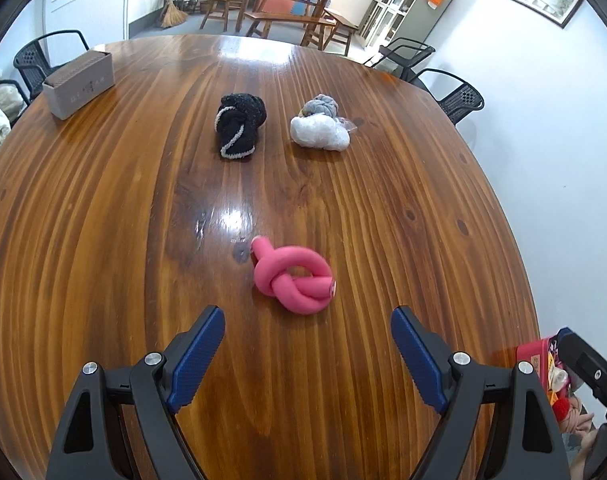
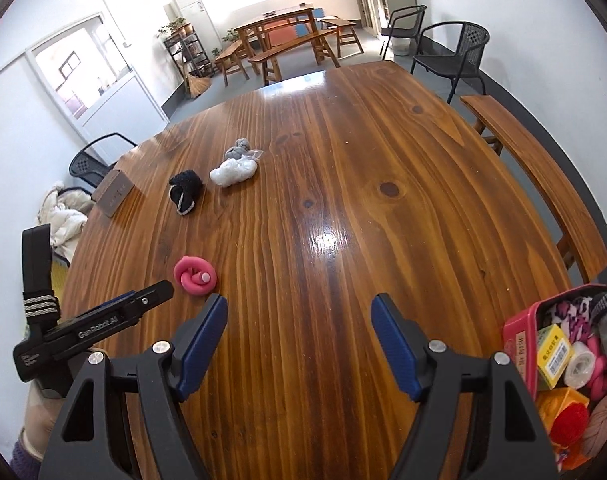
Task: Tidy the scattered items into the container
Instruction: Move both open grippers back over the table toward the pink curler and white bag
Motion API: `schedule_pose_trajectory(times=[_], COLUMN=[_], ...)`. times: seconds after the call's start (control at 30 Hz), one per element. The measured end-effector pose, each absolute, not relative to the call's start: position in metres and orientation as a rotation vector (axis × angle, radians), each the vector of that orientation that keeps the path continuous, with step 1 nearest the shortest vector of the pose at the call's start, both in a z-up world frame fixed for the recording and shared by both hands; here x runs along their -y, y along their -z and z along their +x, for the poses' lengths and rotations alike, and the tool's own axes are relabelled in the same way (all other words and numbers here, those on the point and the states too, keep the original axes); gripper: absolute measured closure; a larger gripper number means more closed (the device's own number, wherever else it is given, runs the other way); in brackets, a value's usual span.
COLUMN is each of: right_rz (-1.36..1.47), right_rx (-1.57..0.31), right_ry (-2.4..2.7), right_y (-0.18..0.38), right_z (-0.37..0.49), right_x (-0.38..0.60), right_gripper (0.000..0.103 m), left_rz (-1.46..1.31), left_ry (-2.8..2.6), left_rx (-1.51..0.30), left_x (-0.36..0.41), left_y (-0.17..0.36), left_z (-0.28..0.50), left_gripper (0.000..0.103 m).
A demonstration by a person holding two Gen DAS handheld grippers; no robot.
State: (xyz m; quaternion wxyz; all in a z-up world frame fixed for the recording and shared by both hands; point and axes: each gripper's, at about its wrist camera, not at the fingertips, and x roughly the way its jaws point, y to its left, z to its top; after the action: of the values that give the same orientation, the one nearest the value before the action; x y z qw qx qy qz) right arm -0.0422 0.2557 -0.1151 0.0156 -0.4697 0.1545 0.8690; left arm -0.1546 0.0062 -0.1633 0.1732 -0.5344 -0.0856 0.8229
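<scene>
A pink foam tube tied in a knot lies on the wooden table, just ahead of my left gripper, which is open and empty. Farther back sit a black fuzzy bundle and a white and grey bundle. My right gripper hangs open over bare wood with nothing between its fingers; the pink knot is to its left. The pink container, filled with several small items, stands at the table's near right edge.
A brown box stands at the far left of the table. A wooden bench runs along the right side. Black chairs ring the far end. A white jacket lies on a chair at the left.
</scene>
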Motion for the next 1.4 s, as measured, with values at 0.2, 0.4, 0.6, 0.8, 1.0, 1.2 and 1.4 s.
schedule_pose_trajectory(times=[0.2, 0.4, 0.6, 0.8, 1.0, 1.2, 1.4], right_rz=[-1.474, -1.472, -1.469, -1.473, -1.493, -1.521, -1.554], right_rx=[-0.557, -0.573, -0.570, -0.546, -0.527, -0.510, -0.476], right_ry=[-2.672, -2.686, -2.699, -2.715, -2.730, -2.738, -2.725], right_y=[0.120, 0.119, 0.121, 0.124, 0.128, 0.135, 0.147], right_z=[-0.056, -0.070, -0.084, -0.101, -0.124, -0.140, -0.156], right_x=[-0.249, -0.243, -0.246, -0.250, -0.252, -0.251, -0.252], right_gripper=[0.025, 0.025, 0.025, 0.025, 0.025, 0.025, 0.025], left_rz=[-1.511, -1.543, -1.545, -1.549, -1.549, -1.561, -1.628], left_ry=[-2.332, -2.332, -2.334, -2.355, -2.364, -2.340, -2.370], left_rx=[0.254, 0.274, 0.291, 0.315, 0.329, 0.297, 0.268], left_x=[-0.005, 0.000, -0.002, 0.006, 0.004, -0.014, -0.022], left_y=[0.165, 0.172, 0.172, 0.170, 0.170, 0.180, 0.198], left_z=[-0.172, -0.182, -0.180, -0.180, -0.186, -0.191, -0.202], left_gripper=[0.016, 0.016, 0.016, 0.016, 0.016, 0.003, 0.003])
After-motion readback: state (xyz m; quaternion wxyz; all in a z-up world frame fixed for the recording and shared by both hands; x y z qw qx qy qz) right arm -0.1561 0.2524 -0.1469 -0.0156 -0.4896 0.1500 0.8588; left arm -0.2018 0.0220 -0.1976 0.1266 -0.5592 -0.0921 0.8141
